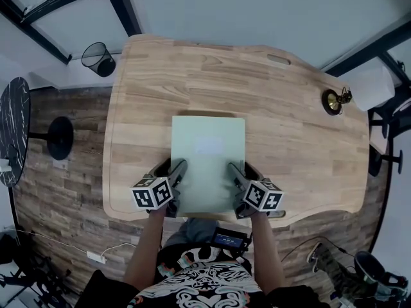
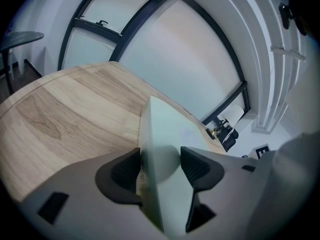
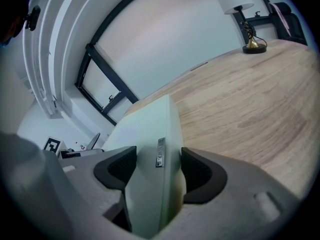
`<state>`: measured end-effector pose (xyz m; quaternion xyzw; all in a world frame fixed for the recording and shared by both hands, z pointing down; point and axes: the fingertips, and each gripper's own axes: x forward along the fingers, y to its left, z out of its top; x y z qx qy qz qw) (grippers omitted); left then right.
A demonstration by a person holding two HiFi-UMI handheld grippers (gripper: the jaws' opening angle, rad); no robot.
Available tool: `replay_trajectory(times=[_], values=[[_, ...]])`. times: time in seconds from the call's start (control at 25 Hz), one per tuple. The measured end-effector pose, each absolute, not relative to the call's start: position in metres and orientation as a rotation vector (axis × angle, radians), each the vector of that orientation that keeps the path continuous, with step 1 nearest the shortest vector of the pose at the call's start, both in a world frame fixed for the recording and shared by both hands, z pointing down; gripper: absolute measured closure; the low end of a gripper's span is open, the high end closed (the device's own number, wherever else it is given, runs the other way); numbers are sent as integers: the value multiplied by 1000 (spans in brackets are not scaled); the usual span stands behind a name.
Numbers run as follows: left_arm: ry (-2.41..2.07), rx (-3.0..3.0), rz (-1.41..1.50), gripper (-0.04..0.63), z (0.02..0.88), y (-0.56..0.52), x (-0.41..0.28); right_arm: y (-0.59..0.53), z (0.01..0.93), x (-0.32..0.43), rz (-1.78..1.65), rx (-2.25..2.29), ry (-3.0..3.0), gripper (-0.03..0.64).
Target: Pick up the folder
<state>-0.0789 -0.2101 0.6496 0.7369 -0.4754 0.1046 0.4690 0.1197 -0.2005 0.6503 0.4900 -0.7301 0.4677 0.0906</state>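
Bright, even daylight, soft faint shadows; gripper views fisheye-warped with dark, blurred corners

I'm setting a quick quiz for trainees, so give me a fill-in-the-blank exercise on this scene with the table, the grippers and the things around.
1. The table is made of ____.
2. Between the tongs of the left gripper and of the right gripper is a pale green ____.
3. The black wire wastebasket stands on the ____.
4. In the head view, the small brass object sits toward the table's ____ side.
Missing words: wood, folder, floor, right.
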Motion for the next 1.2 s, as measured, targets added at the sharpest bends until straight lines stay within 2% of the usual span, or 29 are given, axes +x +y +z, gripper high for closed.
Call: replay_trajectory(times=[0.72,1.2], values=[[-1172,1811,251,344,641,-214,-76,-202,637,121,1333,1508,-2195,348],[-1216,1872,190,344,598,-212,-79,-199,597,119,1267,1540,-2267,348]])
